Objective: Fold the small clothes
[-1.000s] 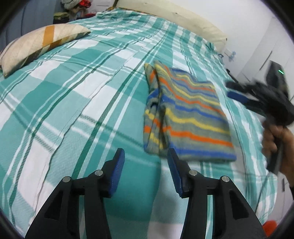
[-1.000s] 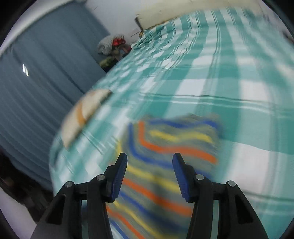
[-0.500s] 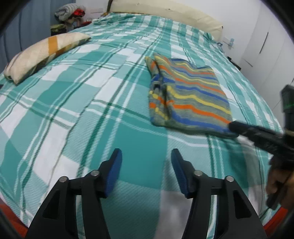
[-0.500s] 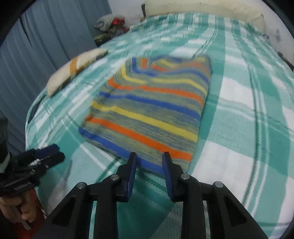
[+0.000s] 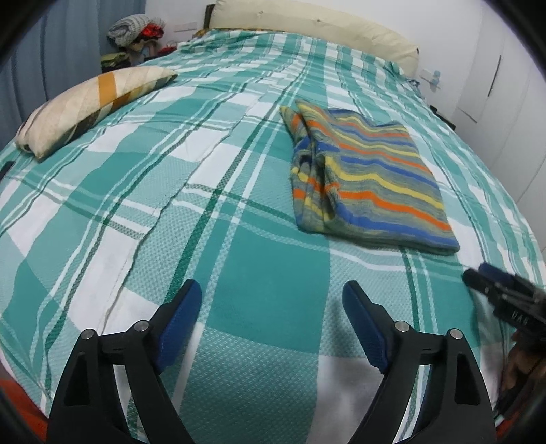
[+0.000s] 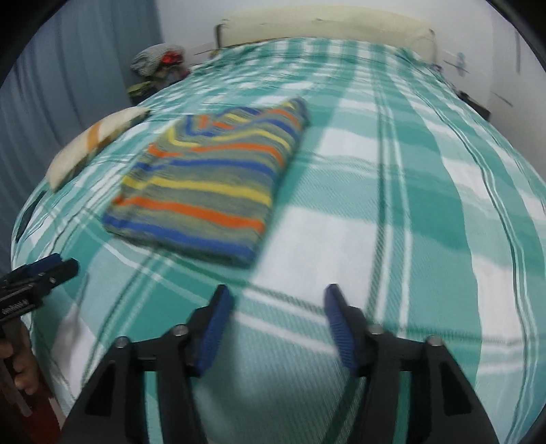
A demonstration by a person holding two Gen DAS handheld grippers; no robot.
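A folded striped garment [image 5: 365,177] in blue, orange, yellow and grey lies flat on the green plaid bedspread [image 5: 170,191]. In the right wrist view the same garment [image 6: 208,191] sits ahead and to the left. My left gripper [image 5: 271,290] hovers over bare bedspread short of the garment, its jaws opening wide with nothing between them. My right gripper [image 6: 278,293] is also over bare bedspread, near the garment's front corner, jaws opening and empty. Each gripper shows at the edge of the other's view: the right gripper [image 5: 476,273] and the left gripper [image 6: 63,263].
A striped pillow [image 5: 92,102] lies at the bed's left side. A cream headboard cushion [image 5: 307,24] runs along the far end. A pile of clothes [image 5: 136,34] sits in the back left corner, beside blue curtains. White wardrobe doors [image 5: 505,85] stand to the right.
My right gripper swept back from over the garment to the near edge of the bed, narrowed, then widened. My left gripper's jaws spread much wider. The garment stayed in place.
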